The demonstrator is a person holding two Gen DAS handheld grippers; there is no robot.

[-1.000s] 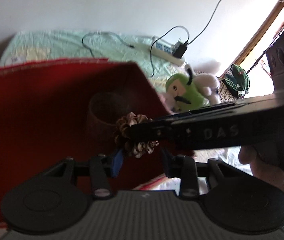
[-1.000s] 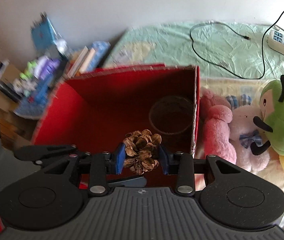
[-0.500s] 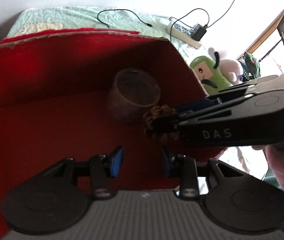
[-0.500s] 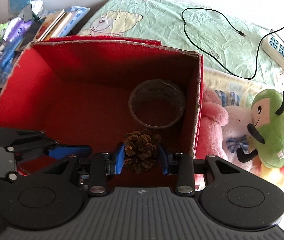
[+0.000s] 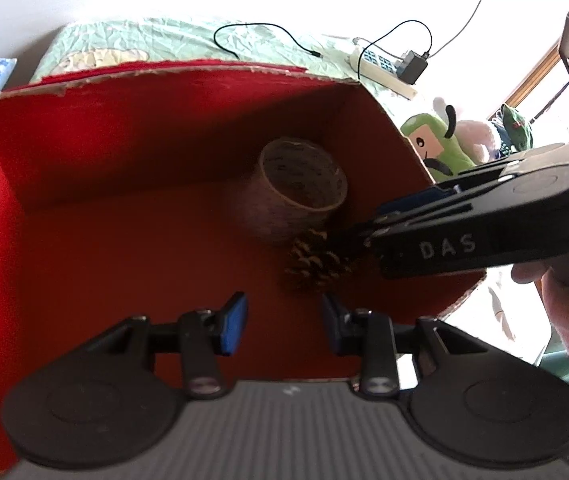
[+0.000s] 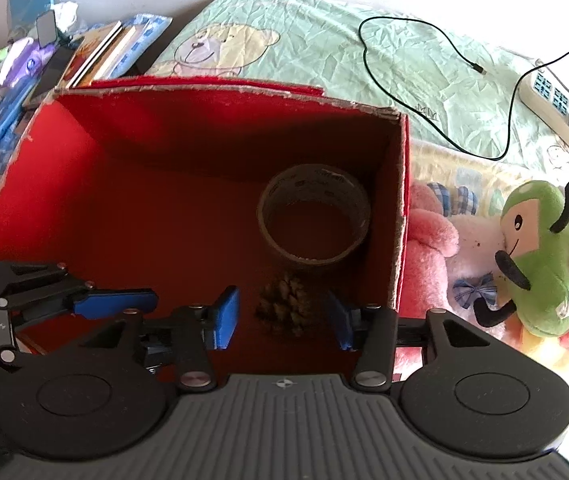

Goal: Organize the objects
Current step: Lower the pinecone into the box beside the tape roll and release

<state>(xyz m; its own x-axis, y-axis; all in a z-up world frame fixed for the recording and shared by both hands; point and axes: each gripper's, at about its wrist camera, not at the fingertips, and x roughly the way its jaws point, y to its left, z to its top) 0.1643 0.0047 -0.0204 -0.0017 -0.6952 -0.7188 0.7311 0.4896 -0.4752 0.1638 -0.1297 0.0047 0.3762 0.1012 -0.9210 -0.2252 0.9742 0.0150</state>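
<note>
Right claw (image 6: 282,316) released, fingers wide apart above pine cone (image 6: 284,310). Pine cone lying on floor of red box (image 6: 124,184), just beside tape roll (image 6: 314,218). Left claw (image 5: 282,322) also released, empty, over same box.

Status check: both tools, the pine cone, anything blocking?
Right tool open, left tool open and empty. Pine cone on red box floor beside tape roll. Nothing blocking.

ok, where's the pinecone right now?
On the red box floor, just in front of the tape roll, near the right wall; the pinecone sits between the right tool's open fingers.
</note>
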